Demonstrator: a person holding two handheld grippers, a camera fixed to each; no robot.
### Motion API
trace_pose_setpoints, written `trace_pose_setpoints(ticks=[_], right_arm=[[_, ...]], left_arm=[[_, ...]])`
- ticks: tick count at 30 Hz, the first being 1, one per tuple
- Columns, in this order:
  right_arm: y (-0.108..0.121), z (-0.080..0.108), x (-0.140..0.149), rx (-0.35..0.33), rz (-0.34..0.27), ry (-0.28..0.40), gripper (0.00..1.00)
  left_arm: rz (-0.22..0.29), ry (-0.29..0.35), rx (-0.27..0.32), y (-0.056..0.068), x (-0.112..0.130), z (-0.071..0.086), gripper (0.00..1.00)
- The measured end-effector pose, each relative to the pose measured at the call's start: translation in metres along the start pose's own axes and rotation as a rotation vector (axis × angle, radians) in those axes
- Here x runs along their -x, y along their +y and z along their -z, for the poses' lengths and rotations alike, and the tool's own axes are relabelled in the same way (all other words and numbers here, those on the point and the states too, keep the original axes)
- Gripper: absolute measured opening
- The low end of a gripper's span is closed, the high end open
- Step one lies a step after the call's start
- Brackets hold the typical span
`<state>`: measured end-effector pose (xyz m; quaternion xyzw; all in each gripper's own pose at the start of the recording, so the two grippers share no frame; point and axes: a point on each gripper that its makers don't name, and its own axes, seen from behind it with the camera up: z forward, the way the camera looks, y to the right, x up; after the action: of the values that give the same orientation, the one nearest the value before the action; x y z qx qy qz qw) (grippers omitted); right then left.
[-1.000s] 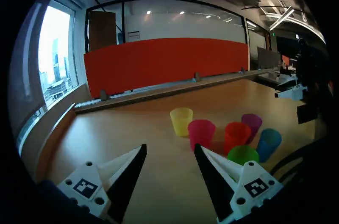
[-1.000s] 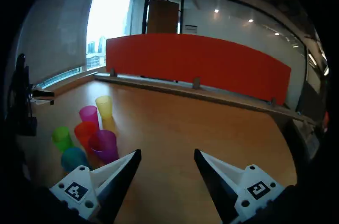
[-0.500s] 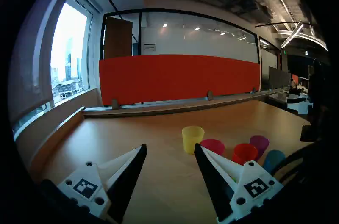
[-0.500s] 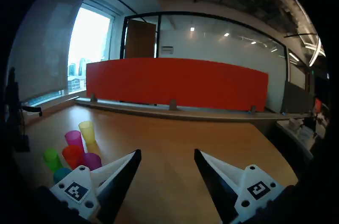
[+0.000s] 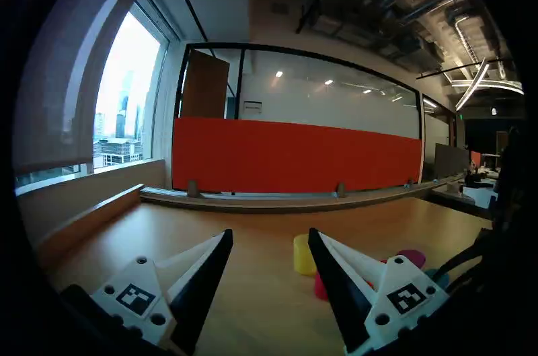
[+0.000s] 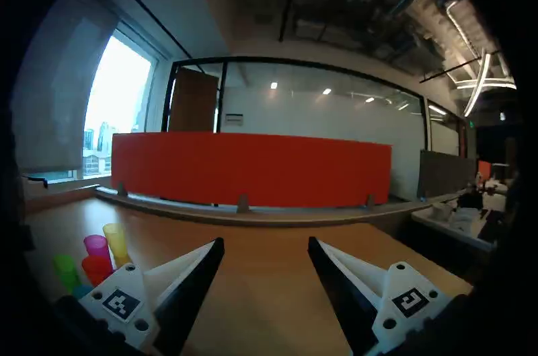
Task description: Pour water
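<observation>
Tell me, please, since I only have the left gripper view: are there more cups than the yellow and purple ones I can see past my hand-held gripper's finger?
Observer: Yes. The right gripper view shows a green cup, upright, leftmost of the group in that picture.
Operator: Thank you. Is the other one holding anything?
Observer: No. The right hand-held gripper is open, its fingers apart above the wooden table, well to the side of the cups.
</observation>
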<state>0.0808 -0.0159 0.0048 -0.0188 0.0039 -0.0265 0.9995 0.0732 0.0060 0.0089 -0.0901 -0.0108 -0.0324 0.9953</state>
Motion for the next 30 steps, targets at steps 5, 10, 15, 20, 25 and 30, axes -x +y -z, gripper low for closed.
trace_pose_setpoints(ticks=[5,10,15,20,25,30], right_arm=[[0.005,0.0,-0.001,0.03,0.008,0.008,0.97],[0.011,-0.001,-0.003,0.047,0.017,0.006,0.97],[0.013,0.0,-0.007,0.051,0.005,0.018,0.97],[0.011,0.0,-0.005,0.05,0.003,0.011,0.97],[0.011,-0.001,0.0,0.054,0.012,-0.001,0.97],[0.015,-0.002,-0.003,0.066,0.016,-0.012,0.97]], left_arm=[[0.002,0.022,-0.029,-0.005,-0.005,0.001,0.83],[-0.006,0.037,-0.051,-0.011,-0.005,0.003,0.83],[-0.014,0.051,-0.077,-0.016,-0.007,0.005,0.83],[-0.018,0.05,-0.091,-0.019,0.001,0.005,0.83],[-0.036,0.047,-0.112,-0.021,0.009,0.006,0.83],[-0.05,0.055,-0.122,-0.018,0.021,0.006,0.83]])
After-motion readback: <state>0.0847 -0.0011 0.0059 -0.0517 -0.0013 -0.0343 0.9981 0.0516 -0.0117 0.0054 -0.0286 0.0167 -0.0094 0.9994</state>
